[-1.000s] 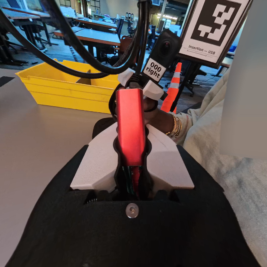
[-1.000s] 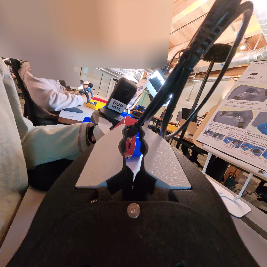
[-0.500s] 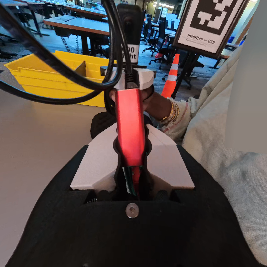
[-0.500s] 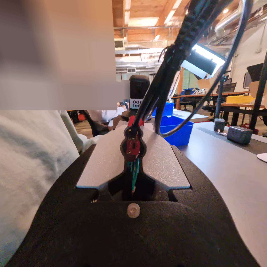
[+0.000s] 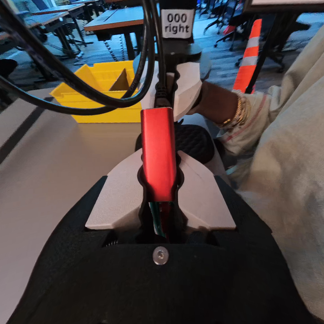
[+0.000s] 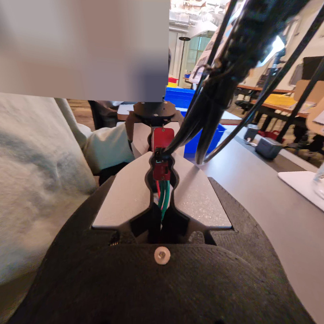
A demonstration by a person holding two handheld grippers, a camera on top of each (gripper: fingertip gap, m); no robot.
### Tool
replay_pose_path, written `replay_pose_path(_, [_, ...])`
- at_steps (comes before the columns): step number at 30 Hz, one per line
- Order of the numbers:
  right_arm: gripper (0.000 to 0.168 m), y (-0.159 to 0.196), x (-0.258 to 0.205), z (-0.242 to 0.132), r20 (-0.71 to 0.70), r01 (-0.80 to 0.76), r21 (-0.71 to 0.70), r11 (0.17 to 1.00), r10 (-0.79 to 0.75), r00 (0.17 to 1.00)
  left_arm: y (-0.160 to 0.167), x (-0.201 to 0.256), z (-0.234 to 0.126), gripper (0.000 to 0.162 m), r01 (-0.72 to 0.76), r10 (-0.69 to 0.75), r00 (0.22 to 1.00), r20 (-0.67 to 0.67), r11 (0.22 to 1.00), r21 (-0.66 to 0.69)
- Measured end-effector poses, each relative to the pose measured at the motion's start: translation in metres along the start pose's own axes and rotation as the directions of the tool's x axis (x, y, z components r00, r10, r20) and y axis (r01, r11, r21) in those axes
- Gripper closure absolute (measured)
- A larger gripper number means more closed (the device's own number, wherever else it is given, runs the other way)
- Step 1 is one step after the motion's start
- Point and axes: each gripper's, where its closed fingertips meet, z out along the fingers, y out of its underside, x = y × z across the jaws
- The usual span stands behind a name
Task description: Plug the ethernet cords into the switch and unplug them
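Since half a second ago, both views have swung downward: more grey table (image 5: 52, 157) fills the left wrist view and the yellow bin (image 5: 98, 91) sits lower and nearer the centre, while the right gripper (image 5: 166, 84) has drawn closer to the camera. Person's pale sleeve (image 5: 280, 140) occupies the right of the left wrist view. Left gripper (image 5: 158, 168), white fingers (image 5: 122, 192) closed narrow on the red switch (image 5: 157, 154), which is held off the table, standing along the fingers. Right gripper, seen beyond the switch's far end, closed on the black ethernet plug (image 5: 162, 94) seated at that end; black ethernet cords (image 5: 84, 98) loop leftward over the bin. Orange traffic cone (image 5: 249, 57) on the floor at upper right. Right wrist view: fingers (image 6: 126, 196) clamp the plug (image 6: 160, 154) against the switch face (image 6: 162, 168); green and red wires (image 6: 164, 198) hang below it; blue bin (image 6: 201, 140) behind
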Motion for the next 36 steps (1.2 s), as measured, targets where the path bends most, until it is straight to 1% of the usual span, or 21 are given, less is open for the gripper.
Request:
replay_pose_path(2, [0.154, 0.001, 0.001, 0.0, -0.043, 0.062, 0.001, 0.998, -0.062, 0.997, 0.001, -0.003, -0.001, 0.133, -0.051, 0.052, 0.997, 0.057, 0.998, -0.027])
replay_pose_path(3, [0.154, 0.0, 0.001, 0.0, -0.049, 0.068, 0.018, 0.998, -0.067, 0.997, 0.001, -0.003, -0.001, 0.133, -0.057, 0.059, 0.996, 0.068, 0.998, -0.031])
replay_pose_path(6, [0.154, -0.003, 0.001, -0.001, -0.063, 0.052, 0.11, 0.993, -0.045, 0.997, -0.001, -0.002, 0.0, 0.133, -0.045, 0.046, 0.996, 0.074, 0.999, -0.018])
replay_pose_path(8, [0.155, -0.003, 0.001, -0.002, -0.064, 0.014, 0.165, 0.986, -0.003, 0.998, 0.0, -0.001, 0.0, 0.132, -0.022, 0.023, 0.998, 0.067, 1.0, -0.01])
replay_pose_path(11, [0.156, -0.005, -0.002, 0.0, -0.048, -0.022, 0.219, 0.975, 0.033, 0.998, -0.001, 0.004, -0.002, 0.132, -0.014, 0.014, 1.0, 0.027, 1.0, 0.001])
replay_pose_path(13, [0.156, -0.007, -0.006, 0.002, -0.035, -0.026, 0.221, 0.975, 0.035, 0.999, -0.001, 0.007, -0.005, 0.132, -0.031, 0.031, 0.999, -0.01, 1.0, -0.002])
replay_pose_path(16, [0.157, -0.008, -0.01, 0.005, -0.022, -0.015, 0.187, 0.982, 0.019, 1.0, 0.0, 0.009, -0.008, 0.132, -0.075, 0.074, 0.996, -0.046, 0.997, -0.023])
replay_pose_path(18, [0.156, -0.007, -0.01, 0.004, -0.012, -0.028, 0.176, 0.984, 0.031, 0.999, 0.003, 0.009, -0.007, 0.131, -0.111, 0.108, 0.993, -0.041, 0.991, -0.075])
replay_pose_path(20, [0.157, -0.007, -0.01, 0.001, 0.019, -0.086, 0.202, 0.976, 0.084, 0.996, 0.002, 0.007, -0.006, 0.13, -0.166, 0.165, 0.986, -0.018, 0.978, -0.124])
replay_pose_path(22, [0.157, -0.006, -0.006, -0.004, 0.08, -0.197, 0.225, 0.954, 0.184, 0.98, 0.003, 0.007, -0.002, 0.129, -0.212, 0.213, 0.977, -0.013, 0.963, -0.164])
replay_pose_path(24, [0.157, -0.005, -0.004, -0.006, 0.157, -0.338, 0.251, 0.907, 0.306, 0.939, 0.004, 0.008, -0.001, 0.129, -0.206, 0.204, 0.979, -0.03, 0.964, -0.167])
replay_pose_path(25, [0.157, -0.002, -0.002, -0.005, 0.159, -0.363, 0.252, 0.897, 0.331, 0.93, 0.007, 0.007, 0.0, 0.129, -0.167, 0.162, 0.986, -0.041, 0.972, -0.165])
replay_pose_path(26, [0.157, 0.001, 0.001, -0.005, 0.114, -0.332, 0.232, 0.915, 0.313, 0.943, 0.009, 0.003, 0.001, 0.13, -0.106, 0.103, 0.994, -0.027, 0.981, -0.163])
replay_pose_path(27, [0.156, 0.005, 0.006, -0.004, 0.03, -0.254, 0.186, 0.949, 0.253, 0.967, 0.012, -0.002, 0.002, 0.131, -0.039, 0.04, 0.999, 0.001, 0.985, -0.168])
replay_pose_path(29, [0.155, 0.005, 0.011, -0.001, -0.118, -0.052, 0.062, 0.997, 0.059, 0.991, 0.013, -0.008, 0.001, 0.133, -0.004, 0.01, 0.999, 0.04, 0.988, -0.154])
replay_pose_path(30, [0.155, 0.002, 0.009, 0.001, -0.15, 0.021, 0.027, 0.999, -0.017, 0.989, 0.01, -0.007, -0.002, 0.133, 0.013, -0.01, 1.0, 0.025, 0.992, -0.124])
replay_pose_path(31, [0.155, -0.003, 0.008, 0.002, -0.17, 0.063, 0.012, 0.998, -0.06, 0.984, 0.007, -0.004, -0.004, 0.133, 0.035, -0.035, 0.999, 0.005, 0.994, -0.106])
replay_pose_path(33, [0.155, -0.009, 0.003, 0.003, -0.17, 0.088, 0.027, 0.996, -0.082, 0.982, 0.003, 0.0, -0.006, 0.133, 0.038, -0.04, 0.999, -0.025, 0.996, -0.08])
replay_pose_path(36, [0.156, -0.011, 0.0, 0.001, -0.141, 0.029, 0.102, 0.994, -0.015, 0.99, 0.0, 0.005, -0.007, 0.133, 0.041, -0.044, 0.997, -0.057, 0.997, -0.066])
